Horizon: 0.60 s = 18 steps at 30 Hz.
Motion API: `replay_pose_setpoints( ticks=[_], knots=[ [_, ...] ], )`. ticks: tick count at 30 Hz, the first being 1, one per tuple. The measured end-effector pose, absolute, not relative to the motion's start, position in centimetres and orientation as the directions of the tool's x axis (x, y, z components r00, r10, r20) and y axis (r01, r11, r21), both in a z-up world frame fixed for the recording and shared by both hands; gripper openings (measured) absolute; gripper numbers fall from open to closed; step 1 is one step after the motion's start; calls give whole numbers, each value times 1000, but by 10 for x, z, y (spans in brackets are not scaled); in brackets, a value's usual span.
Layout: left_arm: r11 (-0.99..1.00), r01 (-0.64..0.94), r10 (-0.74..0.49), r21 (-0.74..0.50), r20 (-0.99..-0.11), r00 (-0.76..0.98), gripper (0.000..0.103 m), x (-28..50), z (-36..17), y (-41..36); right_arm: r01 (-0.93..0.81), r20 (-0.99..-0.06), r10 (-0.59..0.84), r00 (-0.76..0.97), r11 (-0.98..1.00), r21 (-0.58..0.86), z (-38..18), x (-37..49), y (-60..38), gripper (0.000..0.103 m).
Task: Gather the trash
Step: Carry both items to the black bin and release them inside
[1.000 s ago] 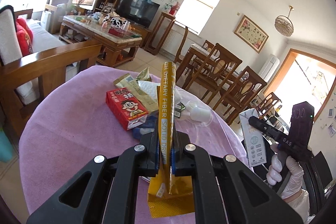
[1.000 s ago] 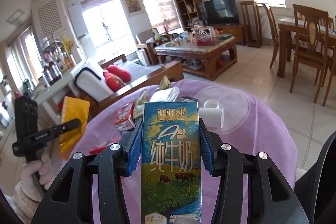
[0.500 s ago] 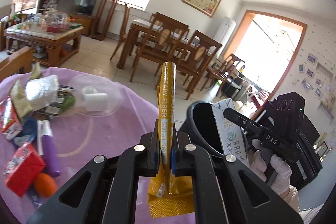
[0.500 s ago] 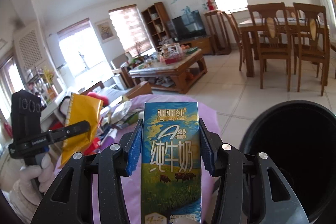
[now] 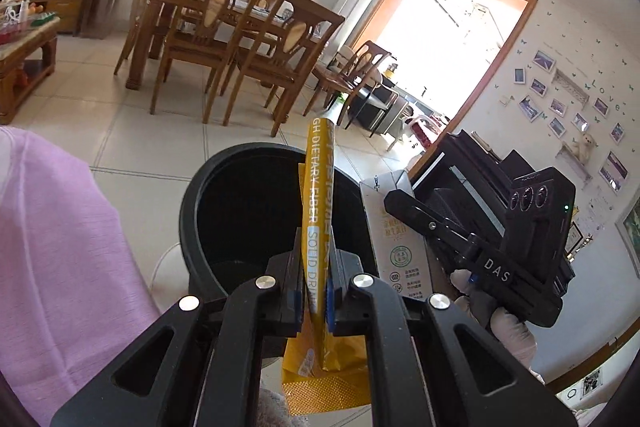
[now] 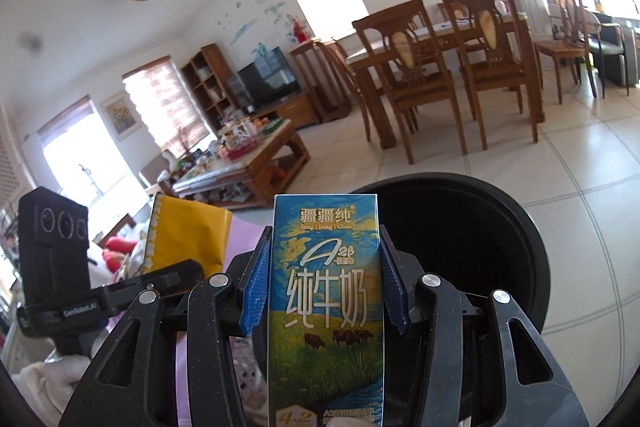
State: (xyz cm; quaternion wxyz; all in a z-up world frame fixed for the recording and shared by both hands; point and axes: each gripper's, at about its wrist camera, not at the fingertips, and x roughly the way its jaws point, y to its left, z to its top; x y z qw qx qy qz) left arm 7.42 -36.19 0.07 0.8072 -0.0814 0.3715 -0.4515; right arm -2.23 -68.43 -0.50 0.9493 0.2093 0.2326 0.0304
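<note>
The left gripper (image 5: 314, 291) is clamped on a yellow pouch (image 5: 318, 211), which is held edge-on and upright just above the near rim of the black bin (image 5: 240, 211). The right gripper (image 6: 324, 291) is closed on a milk carton (image 6: 325, 291), gripped by its two sides and held upright beside the bin (image 6: 460, 239), at its left edge in the right view. Both items are judged to be at the drop step, neither yet released. A miss is possible with the pouch: its lower part is seen hanging on the near side of the rim, so if the jaws are opened here it could be caught on the rim or dropped to the floor (image 5: 120, 131). The carton could be tipped against the rim if it is let go before it is carried over the opening. A clash between the two tools is also possible, since both are crowded at one small opening. The bin's contents cannot be made out; the inside is read only as black. The carton's base is cut off by the frame edge, and its far side is hidden. The purple table (image 5: 52, 247) is seen only at its edge, so remaining trash cannot be counted; a blurred heap is glimpsed at the far left of the right view. The gloved hand (image 5: 508, 331) is partly hidden behind the right tool.
</note>
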Motion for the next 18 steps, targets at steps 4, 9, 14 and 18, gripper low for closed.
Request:
replay_pose_setpoints(
  ticks=[4, 9, 14, 18],
  knots=[
    [582, 673, -778, -456, -554, 297, 8, 84, -14, -385, 79, -447, 138, 884, 898, 433, -26, -19, -698, 49],
    [598, 677, -753, -430, -590, 291, 8, 86, -27, -406, 105, -463, 126, 877, 891, 442, -38, -5, -696, 49],
    [617, 671, -730, -412, -619, 290, 9, 92, -39, -414, 132, -470, 103, 877, 888, 441, -45, -5, -694, 49],
    [636, 669, -704, -384, -644, 300, 9, 94, -44, -420, 145, -479, 97, 872, 884, 443, -53, -2, -696, 49]
  ],
)
